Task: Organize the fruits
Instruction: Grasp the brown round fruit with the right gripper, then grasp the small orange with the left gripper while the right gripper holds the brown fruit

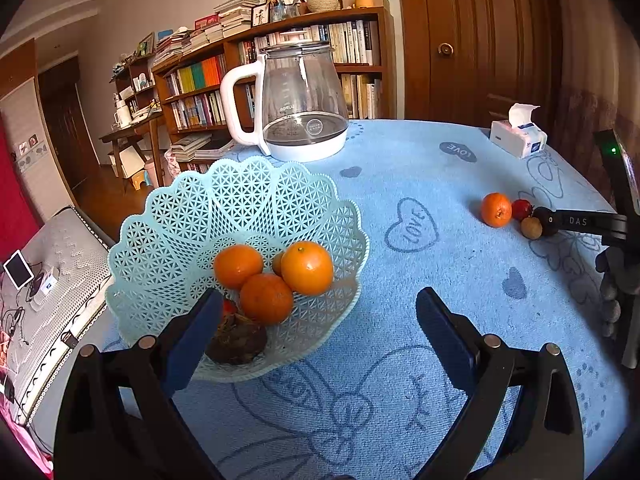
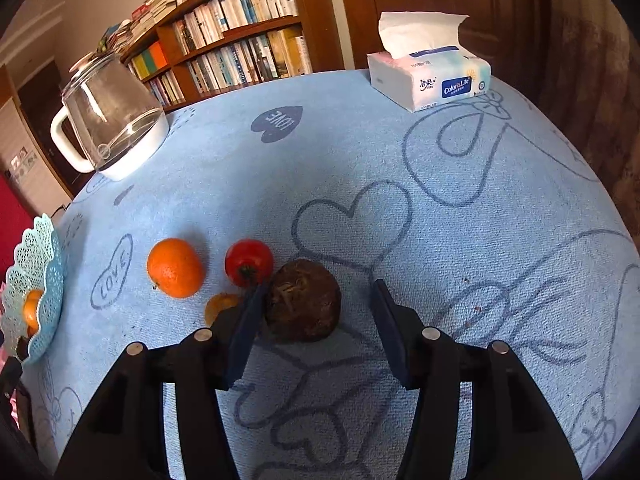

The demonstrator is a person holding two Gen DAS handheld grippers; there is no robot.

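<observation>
Straddling a dark brown fruit (image 2: 305,302) on the blue tablecloth (image 2: 460,240), the right gripper (image 2: 320,294) is spread, its left finger touching the fruit. The left gripper (image 1: 320,300) hangs released beside the lattice basket (image 1: 160,224) holding oranges (image 1: 307,267); a tangerine (image 2: 175,267) and tomato (image 2: 249,262) lie nearby.

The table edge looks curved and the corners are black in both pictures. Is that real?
No, it is lens distortion. In the left wrist view the table bulges and the door bows; in the right wrist view the bookshelf leans. The black corners mark the edge of the round image.
</observation>
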